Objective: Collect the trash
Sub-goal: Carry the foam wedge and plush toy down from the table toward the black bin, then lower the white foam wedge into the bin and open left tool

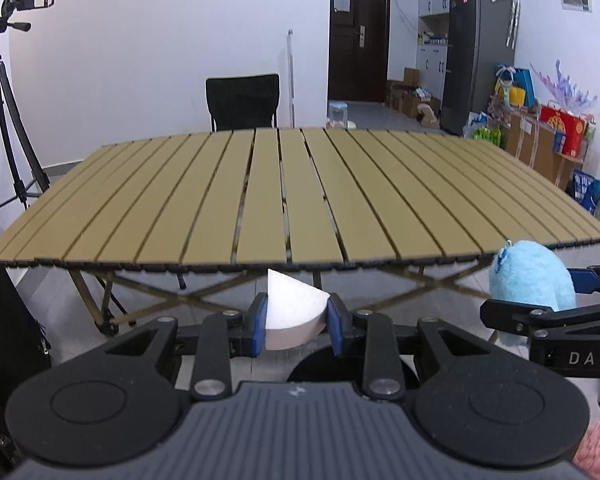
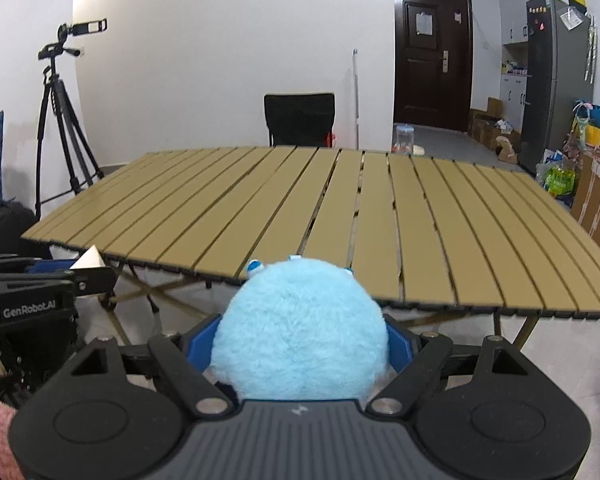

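My left gripper (image 1: 296,322) is shut on a white foam wedge (image 1: 294,316), held in the air short of the table's near edge. The wedge's tip also shows in the right wrist view (image 2: 90,259), at the far left. My right gripper (image 2: 300,344) is shut on a fluffy light-blue plush toy (image 2: 300,332) that fills the space between its blue pads. The plush also shows in the left wrist view (image 1: 534,280), at the right, level with the left gripper. Both grippers are side by side in front of the table.
A tan slatted folding table (image 1: 300,196) lies ahead, its near edge just past both grippers. A black chair (image 1: 243,101) stands behind it. A camera tripod (image 1: 4,92) stands at the left. A fridge (image 1: 478,52), boxes and bags crowd the right side.
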Tool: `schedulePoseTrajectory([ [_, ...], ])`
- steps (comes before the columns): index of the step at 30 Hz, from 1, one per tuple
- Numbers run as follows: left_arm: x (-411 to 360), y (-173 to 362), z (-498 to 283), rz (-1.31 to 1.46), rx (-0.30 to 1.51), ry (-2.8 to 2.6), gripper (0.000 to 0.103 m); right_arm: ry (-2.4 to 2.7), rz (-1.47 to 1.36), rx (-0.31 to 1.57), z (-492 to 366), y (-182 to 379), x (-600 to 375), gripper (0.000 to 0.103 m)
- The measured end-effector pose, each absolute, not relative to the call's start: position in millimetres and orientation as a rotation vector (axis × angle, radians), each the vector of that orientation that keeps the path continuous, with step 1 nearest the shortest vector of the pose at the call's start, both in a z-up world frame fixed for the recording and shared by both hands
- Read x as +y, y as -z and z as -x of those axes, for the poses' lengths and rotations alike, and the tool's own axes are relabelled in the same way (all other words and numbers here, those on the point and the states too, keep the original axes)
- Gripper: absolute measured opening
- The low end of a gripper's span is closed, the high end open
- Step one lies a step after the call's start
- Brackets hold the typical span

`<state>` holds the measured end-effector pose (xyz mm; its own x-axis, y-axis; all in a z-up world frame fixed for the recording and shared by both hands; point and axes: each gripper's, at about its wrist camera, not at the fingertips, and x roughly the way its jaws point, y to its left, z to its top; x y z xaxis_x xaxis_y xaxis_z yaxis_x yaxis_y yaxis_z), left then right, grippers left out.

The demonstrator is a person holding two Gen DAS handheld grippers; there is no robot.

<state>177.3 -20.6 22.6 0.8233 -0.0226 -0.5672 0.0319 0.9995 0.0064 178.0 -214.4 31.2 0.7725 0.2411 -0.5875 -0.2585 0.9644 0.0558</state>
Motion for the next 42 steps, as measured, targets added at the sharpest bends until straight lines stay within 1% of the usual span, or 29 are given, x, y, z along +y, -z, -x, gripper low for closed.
schedulePoseTrajectory([
  [12, -21, 36, -162, -0.035, 0.709, 0.029, 0.030, -0.294, 0.033, 0.763, -170, 29, -201, 0.081],
  [29, -12, 108, -176, -0.045, 0.885, 0.005, 0.030, -0.275, 0.006, 0.932, -179, 112, -203, 0.081],
  [42, 0, 148, -199, -0.016, 0.993, -0.014, 0.030, -0.228, 0.021, 1.008, -195, 146, -209, 0.081],
])
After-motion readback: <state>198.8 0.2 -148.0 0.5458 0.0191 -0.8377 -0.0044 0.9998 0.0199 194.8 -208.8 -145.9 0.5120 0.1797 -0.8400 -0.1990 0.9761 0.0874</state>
